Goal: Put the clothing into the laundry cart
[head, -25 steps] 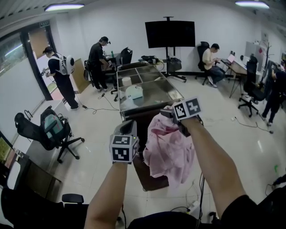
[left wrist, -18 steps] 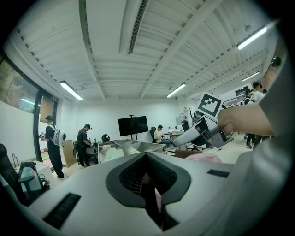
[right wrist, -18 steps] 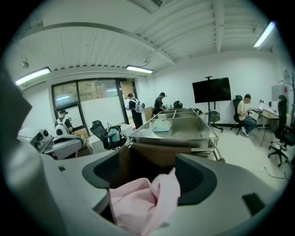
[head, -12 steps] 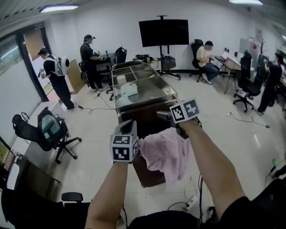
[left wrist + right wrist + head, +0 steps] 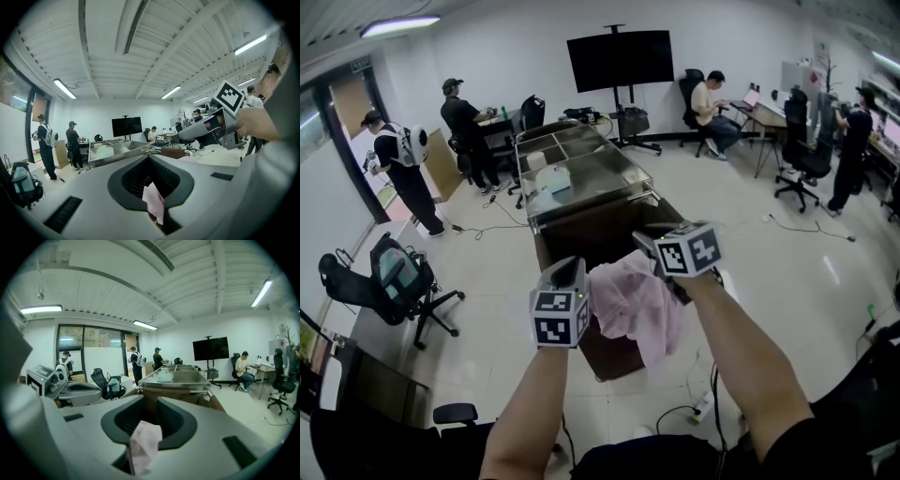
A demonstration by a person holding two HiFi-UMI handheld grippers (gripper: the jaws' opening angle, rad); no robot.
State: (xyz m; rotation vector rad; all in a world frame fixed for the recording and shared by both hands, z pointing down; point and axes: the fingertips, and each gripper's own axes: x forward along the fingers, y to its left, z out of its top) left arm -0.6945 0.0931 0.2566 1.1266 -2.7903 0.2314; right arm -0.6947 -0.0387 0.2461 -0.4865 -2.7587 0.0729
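A pink garment [image 5: 639,305] hangs between my two grippers over the open brown laundry cart [image 5: 605,361]. My left gripper [image 5: 577,274] is shut on its left edge, and a pink fold [image 5: 153,204] pokes up between the jaws. My right gripper [image 5: 645,242] grips the right edge. Its jaws have just been closing and are now shut on a bunched pink corner [image 5: 143,444]. The cloth's lower part droops into the cart's mouth. The cart's rim [image 5: 185,399] shows just ahead of the right gripper.
A steel table with compartments [image 5: 591,183] stands right behind the cart, with a white item [image 5: 548,178] on it. Two people [image 5: 464,122] stand at the far left. An office chair with a bag [image 5: 389,281] is at the left. Cables [image 5: 694,412] lie on the floor.
Both grippers have moved forward toward the cart with the garment. The cloth, which hung long from the right gripper, now spreads between both and sits higher over the cart.
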